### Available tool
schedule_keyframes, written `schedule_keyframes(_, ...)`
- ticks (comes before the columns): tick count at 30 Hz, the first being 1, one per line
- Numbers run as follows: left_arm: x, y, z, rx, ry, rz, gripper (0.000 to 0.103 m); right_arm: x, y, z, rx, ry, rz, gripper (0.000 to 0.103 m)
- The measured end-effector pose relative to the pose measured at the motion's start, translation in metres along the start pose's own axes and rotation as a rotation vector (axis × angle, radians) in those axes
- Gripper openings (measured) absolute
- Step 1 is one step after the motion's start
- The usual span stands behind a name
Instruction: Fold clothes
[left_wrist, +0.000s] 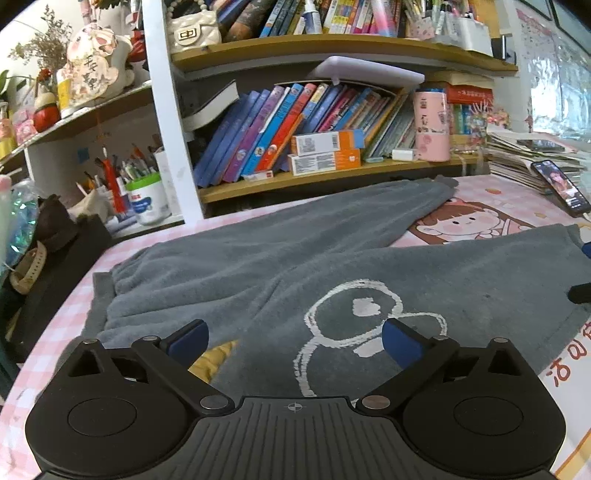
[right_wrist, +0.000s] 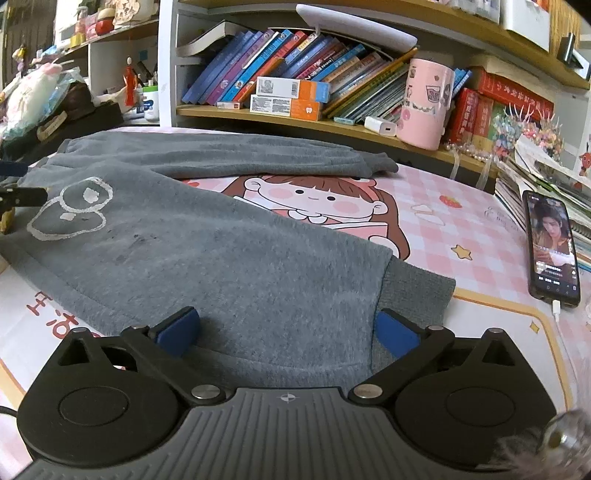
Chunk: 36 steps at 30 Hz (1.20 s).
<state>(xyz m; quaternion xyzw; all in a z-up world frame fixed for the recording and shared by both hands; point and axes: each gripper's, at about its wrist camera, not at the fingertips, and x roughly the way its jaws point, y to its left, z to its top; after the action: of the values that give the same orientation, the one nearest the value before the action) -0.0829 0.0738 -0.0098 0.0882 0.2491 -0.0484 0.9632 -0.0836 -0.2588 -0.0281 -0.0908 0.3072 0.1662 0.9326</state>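
Observation:
Grey fleece trousers (left_wrist: 266, 266) lie spread flat on a pink checked desk mat (left_wrist: 491, 206), legs apart in a V. A white outline cartoon (left_wrist: 354, 317) is printed near the waist. My left gripper (left_wrist: 295, 341) hovers open over the waist end, blue pads (left_wrist: 188, 338) wide apart, nothing between them. In the right wrist view the same trousers (right_wrist: 221, 266) stretch away, and my right gripper (right_wrist: 286, 330) stands open over the near leg's ribbed cuff (right_wrist: 417, 291). Its pads do not press the cloth. The left gripper's tips (right_wrist: 14, 195) show at the far left.
A bookshelf (left_wrist: 332, 173) full of books runs along the back of the desk. A pink cup (right_wrist: 424, 107) stands on its lower board. A phone (right_wrist: 552, 245) with a lit screen leans on a paper stack at the right. Pen pots and clutter (left_wrist: 144, 195) crowd the left.

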Motion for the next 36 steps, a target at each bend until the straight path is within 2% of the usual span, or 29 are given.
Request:
schedule_keyframes(8,0.004,-0.002,-0.001,-0.003,0.020,-0.039,0.103,0.000,-0.001,0.000,0.008,0.005,0.005,0.103)
schedule_keyframes(13,0.007,0.003,-0.003,-0.040,0.063,-0.072,0.103,0.001,-0.002,0.000,0.013,0.006,0.009,0.103)
schedule_keyframes(17,0.007,0.007,-0.005,-0.070,0.090,-0.054,0.103,0.001,-0.003,0.000,0.016,0.008,0.012,0.103)
schedule_keyframes(20,0.002,0.008,-0.007,-0.055,0.075,-0.059,0.103,0.001,-0.003,0.000,0.019,0.009,0.014,0.103)
schedule_keyframes(22,-0.002,0.010,-0.008,-0.052,0.056,-0.093,0.103,0.001,-0.003,0.000,0.021,0.009,0.016,0.103)
schedule_keyframes(24,-0.003,0.015,-0.009,-0.076,0.056,-0.149,0.103,0.001,-0.003,0.000,0.021,0.010,0.015,0.103)
schedule_keyframes(27,-0.003,0.022,-0.007,-0.137,0.068,-0.171,0.103,0.001,-0.004,0.001,0.026,0.011,0.013,0.103)
schedule_keyframes(33,-0.008,0.020,-0.003,-0.104,0.018,-0.141,0.103,-0.001,-0.009,0.017,0.043,0.021,0.046,0.103)
schedule_keyframes(36,-0.016,0.019,0.002,-0.055,-0.045,-0.119,0.103,0.001,-0.011,0.035,0.031,0.016,0.083,0.103)
